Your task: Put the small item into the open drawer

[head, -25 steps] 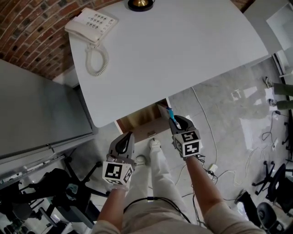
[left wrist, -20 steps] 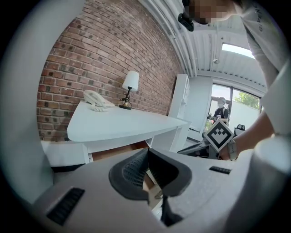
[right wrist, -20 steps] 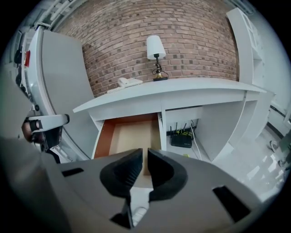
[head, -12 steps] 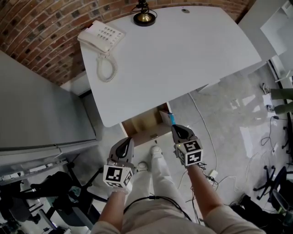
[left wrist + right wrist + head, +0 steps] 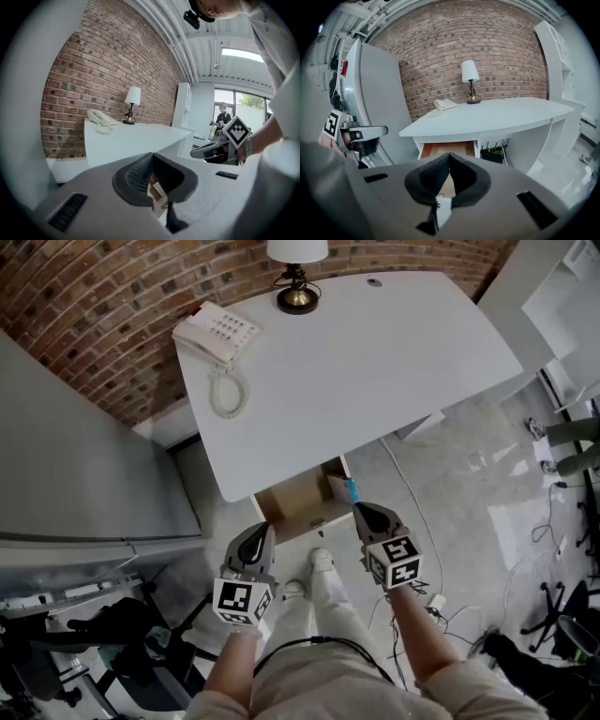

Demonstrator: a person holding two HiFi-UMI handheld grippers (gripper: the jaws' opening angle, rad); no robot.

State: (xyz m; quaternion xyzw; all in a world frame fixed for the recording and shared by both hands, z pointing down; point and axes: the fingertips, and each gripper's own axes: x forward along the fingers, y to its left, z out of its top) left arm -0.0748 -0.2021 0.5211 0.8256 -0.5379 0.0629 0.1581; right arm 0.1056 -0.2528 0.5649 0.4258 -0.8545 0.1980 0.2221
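The right tool [image 5: 449, 161] is clenching on nothing. Its jaws have just been closing and are now meeting tip to tip, with no thing showing between them. The left tool [image 5: 151, 161] is likewise clenched and empty.

In the head view both tools are hovering at the lower centre of the frame, above the person's legs. The right one is pointing toward the right front corner of the drawer [image 5: 292, 502]. The drawer is standing open at frame centre, under the near edge of the bench [image 5: 356, 371], and its wooden bottom is looking mostly bare.

A small blue piece [image 5: 352, 489] is showing at that corner, just beyond the right tool's tip. It is likely the item. I cannot tell whether it is lying inside the drawer, resting on its wall, or sitting outside.

Since neither tool is carrying anything, the placing step seems to be closing. The next move calls for checking that the piece is inside. If it is not, the right tool should be opening, taking the piece and lifting it over the wall.
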